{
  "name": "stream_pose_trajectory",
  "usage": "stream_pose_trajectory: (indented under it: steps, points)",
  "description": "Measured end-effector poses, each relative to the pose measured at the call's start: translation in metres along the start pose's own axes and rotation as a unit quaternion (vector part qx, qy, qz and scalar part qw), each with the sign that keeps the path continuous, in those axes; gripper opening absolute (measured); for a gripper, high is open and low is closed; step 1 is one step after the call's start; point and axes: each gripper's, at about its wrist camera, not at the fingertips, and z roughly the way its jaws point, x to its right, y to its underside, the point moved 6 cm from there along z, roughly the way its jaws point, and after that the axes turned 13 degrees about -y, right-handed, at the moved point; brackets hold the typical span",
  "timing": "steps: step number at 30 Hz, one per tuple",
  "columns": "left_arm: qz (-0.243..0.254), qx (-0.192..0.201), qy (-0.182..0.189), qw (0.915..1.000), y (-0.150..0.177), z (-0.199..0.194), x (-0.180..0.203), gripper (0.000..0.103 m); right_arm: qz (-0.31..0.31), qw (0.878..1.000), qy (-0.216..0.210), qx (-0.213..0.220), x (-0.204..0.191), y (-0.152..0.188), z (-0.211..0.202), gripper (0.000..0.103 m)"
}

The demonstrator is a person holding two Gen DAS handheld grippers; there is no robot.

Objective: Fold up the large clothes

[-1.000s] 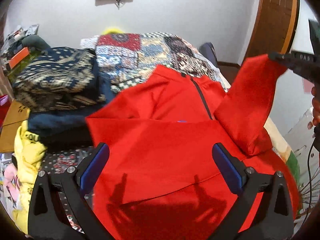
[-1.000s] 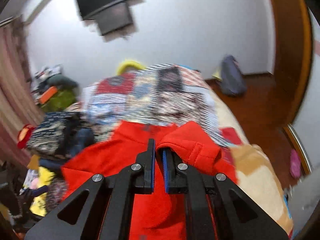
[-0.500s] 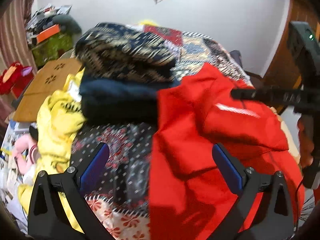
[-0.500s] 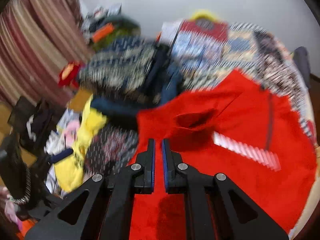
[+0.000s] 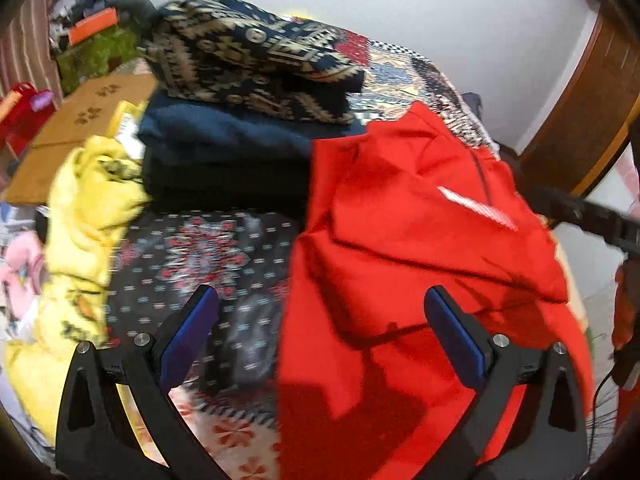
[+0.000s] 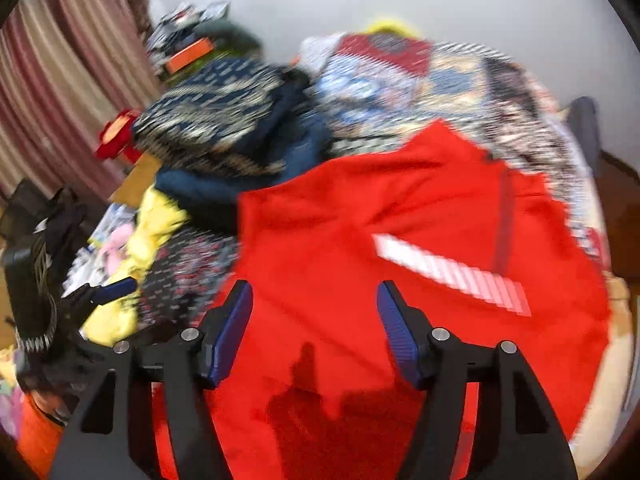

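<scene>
A large red zip jacket (image 5: pixel 420 240) lies on the bed with both sleeves folded in over its body; a white stripe shows on the folded sleeve (image 6: pixel 452 272). It also fills the right wrist view (image 6: pixel 360 280). My left gripper (image 5: pixel 320 332) is open and empty above the jacket's left edge. My right gripper (image 6: pixel 316 320) is open and empty above the jacket's lower middle. In the left wrist view the right gripper shows at the far right (image 5: pixel 592 216).
A stack of folded dark blue patterned clothes (image 5: pixel 248 60) sits left of the jacket. A yellow garment (image 5: pixel 88 216) lies at the bed's left edge. A patchwork bedspread (image 6: pixel 420 80) covers the bed. A cardboard sheet (image 5: pixel 80 120) and a wooden door (image 5: pixel 580 120) are nearby.
My right gripper carried the right sleeve across the jacket, then opened and let it go. The sleeve now lies flat. My left gripper stayed open and swung left.
</scene>
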Motion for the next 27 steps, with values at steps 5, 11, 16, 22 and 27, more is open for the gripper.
stream_pose_trajectory:
  steps: [5,11,16,22,27]
  points:
    - [-0.035,-0.031,0.056,0.9973,-0.018,0.027,0.021,0.098,0.034,0.997,0.063,0.020,0.061,0.017,-0.043,0.061]
    - [-0.052,-0.078,0.049,0.9944,-0.032,0.074,0.024,0.078,0.111,0.988,0.105,0.014,0.133,0.063,-0.068,0.061]
    - [-0.058,-0.107,0.031,0.9921,-0.032,0.099,0.024,0.050,0.170,0.979,0.116,0.015,0.171,0.099,-0.079,0.061]
    - [-0.012,-0.082,-0.024,0.9963,-0.040,0.098,0.032,0.006,0.230,0.967,0.108,0.016,0.200,0.124,-0.081,0.061]
    - [0.050,-0.002,-0.057,0.9971,-0.056,0.055,0.048,0.003,0.226,0.968,0.108,0.027,0.200,0.118,-0.088,0.061]
